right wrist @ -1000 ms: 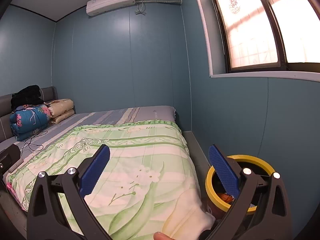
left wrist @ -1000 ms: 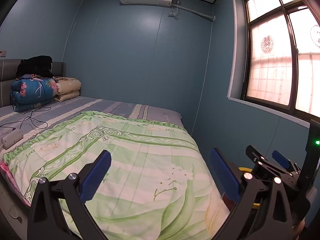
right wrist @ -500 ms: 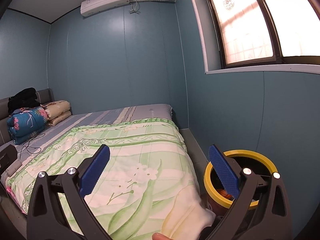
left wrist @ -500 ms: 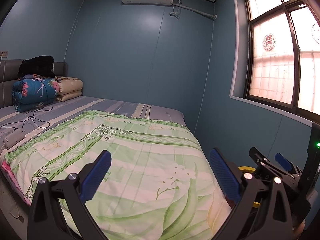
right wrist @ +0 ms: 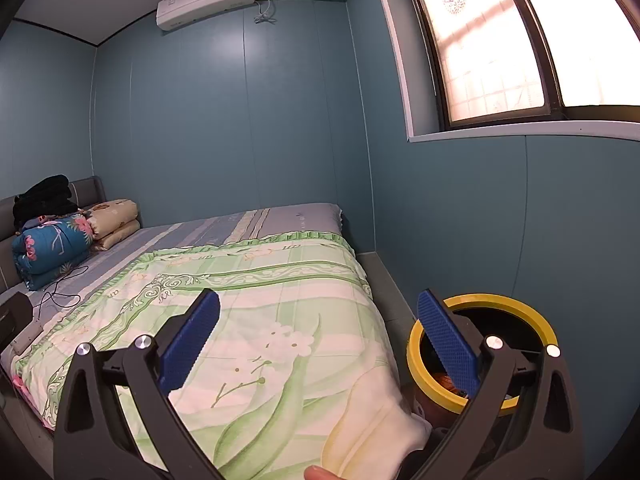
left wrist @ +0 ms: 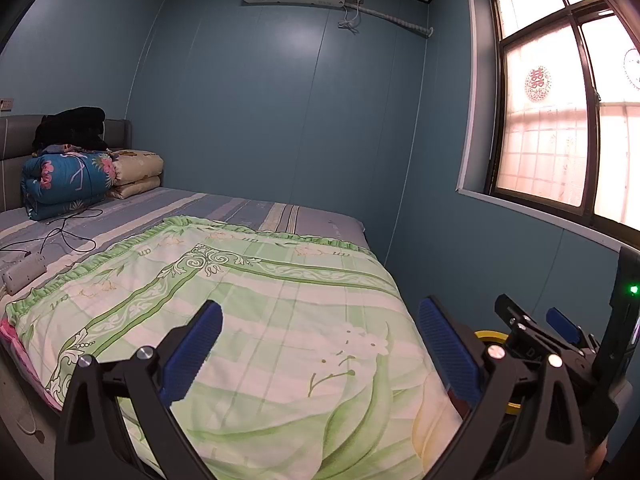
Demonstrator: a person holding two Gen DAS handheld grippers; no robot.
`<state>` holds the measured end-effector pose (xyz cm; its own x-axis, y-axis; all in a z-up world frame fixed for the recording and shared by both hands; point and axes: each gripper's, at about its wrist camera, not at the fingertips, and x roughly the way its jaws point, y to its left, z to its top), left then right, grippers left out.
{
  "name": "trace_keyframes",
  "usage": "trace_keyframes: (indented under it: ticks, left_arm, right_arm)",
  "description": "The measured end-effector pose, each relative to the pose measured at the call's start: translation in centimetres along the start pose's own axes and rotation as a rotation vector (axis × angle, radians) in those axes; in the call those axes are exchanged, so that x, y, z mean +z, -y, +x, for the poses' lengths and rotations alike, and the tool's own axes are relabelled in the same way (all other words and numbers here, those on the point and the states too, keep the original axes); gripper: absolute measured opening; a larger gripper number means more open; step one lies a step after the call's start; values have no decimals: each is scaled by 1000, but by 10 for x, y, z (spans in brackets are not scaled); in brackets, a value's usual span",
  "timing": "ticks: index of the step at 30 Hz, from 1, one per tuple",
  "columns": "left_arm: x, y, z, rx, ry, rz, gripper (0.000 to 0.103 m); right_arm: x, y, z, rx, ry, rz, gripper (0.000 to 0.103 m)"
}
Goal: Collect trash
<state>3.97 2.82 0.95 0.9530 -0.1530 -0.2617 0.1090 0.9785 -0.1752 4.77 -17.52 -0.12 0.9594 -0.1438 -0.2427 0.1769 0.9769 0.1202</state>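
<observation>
A trash bin with a yellow rim (right wrist: 516,308) stands on the floor between the bed and the right wall, with orange trash (right wrist: 444,382) inside. A sliver of the bin's rim (left wrist: 490,337) shows in the left wrist view. My right gripper (right wrist: 318,342) is open and empty, held above the bed's near corner, its right finger over the bin's left rim. My left gripper (left wrist: 320,350) is open and empty above the green quilt (left wrist: 256,320). The right gripper (left wrist: 540,326) also shows at the right of the left wrist view. No loose trash shows on the bed.
The bed fills the left and middle, with folded bedding (left wrist: 66,182), a power strip (left wrist: 24,274) and black cables (left wrist: 64,234) at its far left. A blue wall with a window (left wrist: 560,132) runs close on the right. A narrow floor strip (right wrist: 380,276) lies beside the bed.
Both views have shifted slightly; in the right wrist view the bin sits a little further left and lower under the right finger. Both grippers stay open and empty.
</observation>
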Motion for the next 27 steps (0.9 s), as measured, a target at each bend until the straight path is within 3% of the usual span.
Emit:
trace_keyframes:
  ticks: [27]
  left_arm:
    - [-4, 1, 4, -9, -14, -4, 95]
  right_arm:
    - [-1, 8, 8, -4, -15, 0, 95]
